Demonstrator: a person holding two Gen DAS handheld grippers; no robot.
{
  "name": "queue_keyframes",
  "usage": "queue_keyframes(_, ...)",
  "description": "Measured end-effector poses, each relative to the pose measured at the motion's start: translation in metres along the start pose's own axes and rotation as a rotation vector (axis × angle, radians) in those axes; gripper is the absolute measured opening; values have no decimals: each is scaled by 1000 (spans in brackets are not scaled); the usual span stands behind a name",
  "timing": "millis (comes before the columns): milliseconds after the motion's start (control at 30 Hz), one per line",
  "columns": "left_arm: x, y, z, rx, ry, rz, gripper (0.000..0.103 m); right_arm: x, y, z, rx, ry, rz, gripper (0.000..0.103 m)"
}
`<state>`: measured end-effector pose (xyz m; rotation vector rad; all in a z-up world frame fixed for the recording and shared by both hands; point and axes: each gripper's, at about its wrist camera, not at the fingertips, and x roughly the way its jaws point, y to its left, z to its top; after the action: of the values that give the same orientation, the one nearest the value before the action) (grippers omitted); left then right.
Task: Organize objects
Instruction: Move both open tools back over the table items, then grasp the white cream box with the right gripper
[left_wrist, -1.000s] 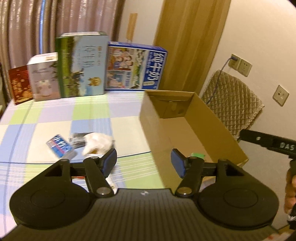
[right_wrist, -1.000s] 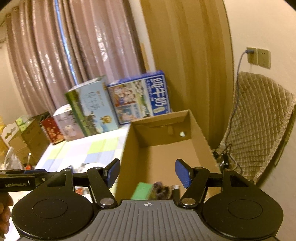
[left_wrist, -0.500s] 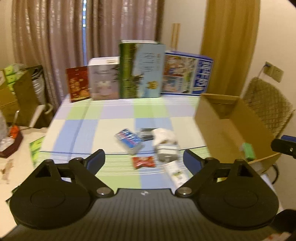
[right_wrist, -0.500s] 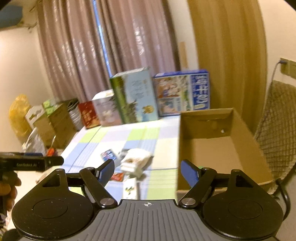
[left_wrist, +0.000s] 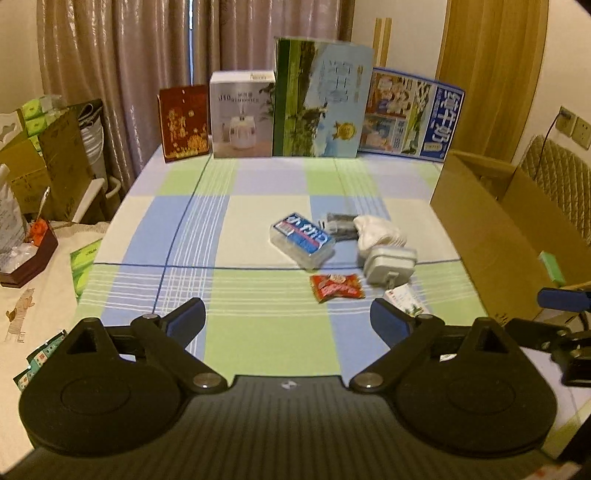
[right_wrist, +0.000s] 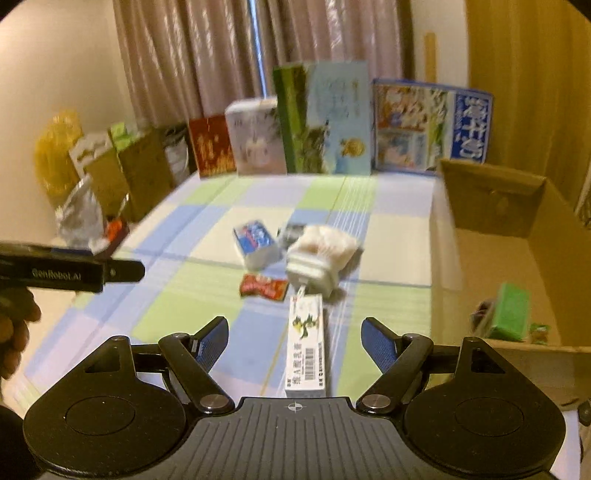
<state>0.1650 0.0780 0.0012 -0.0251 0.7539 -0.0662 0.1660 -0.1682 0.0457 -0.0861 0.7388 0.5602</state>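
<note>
Small items lie in a cluster on the checked tablecloth: a blue tissue pack, a red snack packet, a grey charger, a white cloth, a dark item and a long white box. My left gripper hovers open above the table's near edge, short of the cluster. My right gripper is open too, with the long white box lying on the table between its fingers. The cardboard box at the right holds a green box.
Tall cartons stand in a row along the table's far edge before a curtain. Boxes and bags crowd the floor at the left. A quilted chair stands behind the cardboard box. A hand holds the left gripper.
Both grippers have swung left from the cardboard box to face the cluster of items on the table, and pulled back. Both stay open.
</note>
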Motion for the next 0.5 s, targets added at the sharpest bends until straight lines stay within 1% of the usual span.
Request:
queue_keyframes(167, 37, 3, -8, 32, 20, -11, 94, 48, -2, -12, -42, 73, -11, 76)
queue_keyframes(267, 60, 3, -13, 51, 37, -32, 94, 77, -6, -17, -57, 119, -20, 75)
queue_keyframes(400, 89, -1, -20, 98, 66, -50, 93, 109, -7, -20, -89, 184, -8, 61)
queue_keyframes(433, 96, -3, -21, 113, 73, -55, 93, 116, -7, -21, -98, 196, -7, 59)
queue_keyframes(467, 101, -4, -21, 125, 76, -68, 93, 122, -8, -21, -101, 208, -7, 56)
queue_keyframes(500, 107, -5, -21, 137, 79, -85, 93, 129, -10, -22, -99, 224, -8, 47)
